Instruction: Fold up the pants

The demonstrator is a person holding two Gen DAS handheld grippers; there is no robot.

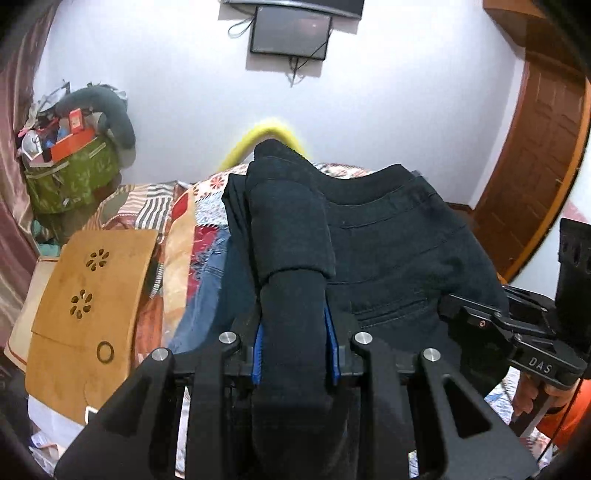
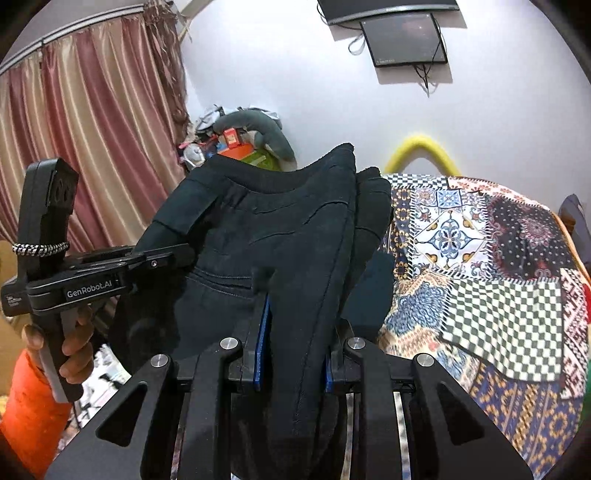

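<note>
Dark navy pants (image 1: pixel 399 236) are held up above the bed, folded over, with a back pocket showing. My left gripper (image 1: pixel 293 350) is shut on a thick bunched fold of the pants between its blue pads. My right gripper (image 2: pixel 297 350) is shut on the other edge of the pants (image 2: pixel 266 240), along a seam. In the left wrist view the right gripper (image 1: pixel 448 304) shows at the right, clamped on the fabric. In the right wrist view the left gripper (image 2: pixel 184 254) shows at the left, clamped on the fabric too.
A patchwork bedspread (image 2: pixel 480 266) covers the bed below. A wooden lap tray (image 1: pixel 85 306) lies at the left on the bed. A cluttered green bag (image 1: pixel 70 177) and a curtain (image 2: pixel 92 129) stand at the left, a wooden door (image 1: pixel 535 166) at the right, a wall screen (image 1: pixel 291 35) ahead.
</note>
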